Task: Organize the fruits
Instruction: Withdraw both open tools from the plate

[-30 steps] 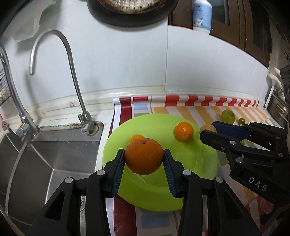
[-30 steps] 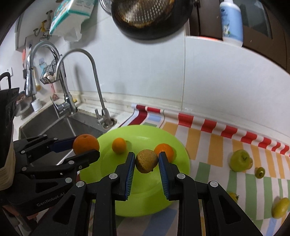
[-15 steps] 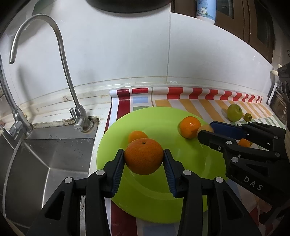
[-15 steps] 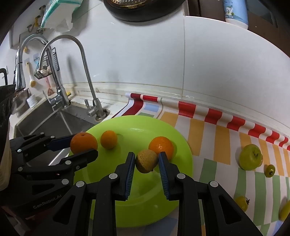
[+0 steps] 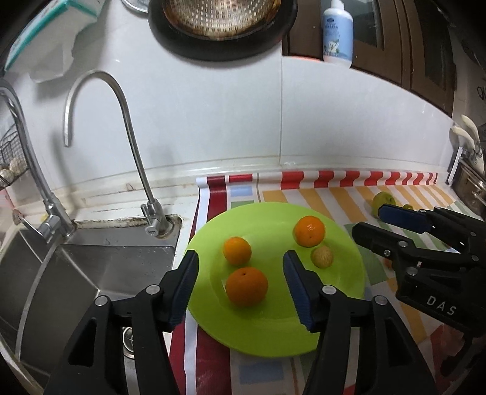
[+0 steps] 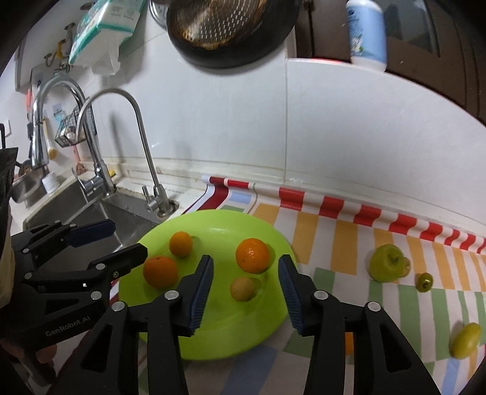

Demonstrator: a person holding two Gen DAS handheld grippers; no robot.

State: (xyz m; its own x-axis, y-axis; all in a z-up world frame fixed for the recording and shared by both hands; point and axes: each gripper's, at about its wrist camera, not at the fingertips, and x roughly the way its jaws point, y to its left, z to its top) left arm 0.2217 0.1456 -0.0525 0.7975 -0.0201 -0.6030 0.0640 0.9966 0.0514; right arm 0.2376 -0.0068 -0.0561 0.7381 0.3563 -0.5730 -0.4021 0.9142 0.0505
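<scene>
A lime green plate [image 5: 273, 331] [image 6: 212, 337] lies on the striped mat and holds a large orange [image 5: 246, 285] [image 6: 160, 271], two smaller oranges [image 5: 237, 251] [image 5: 309, 231] and a small tan fruit [image 5: 322, 256] [image 6: 242, 288]. My left gripper [image 5: 241, 285] is open and empty, raised above the large orange. My right gripper [image 6: 244, 287] is open and empty, raised above the tan fruit. On the mat to the right lie a green apple [image 6: 386, 262], a small green fruit [image 6: 424, 282] and a yellow fruit [image 6: 465, 339].
A steel sink [image 5: 76, 273] with two faucets [image 5: 127, 127] sits left of the plate. A dark strainer pan [image 5: 221, 21] and a bottle [image 5: 337, 30] are up on the white wall. The striped mat [image 6: 334, 243] covers the counter to the right.
Both grippers opened. The large orange and the tan fruit left the jaws and now rest on the plate. Both grippers pulled back and up.
</scene>
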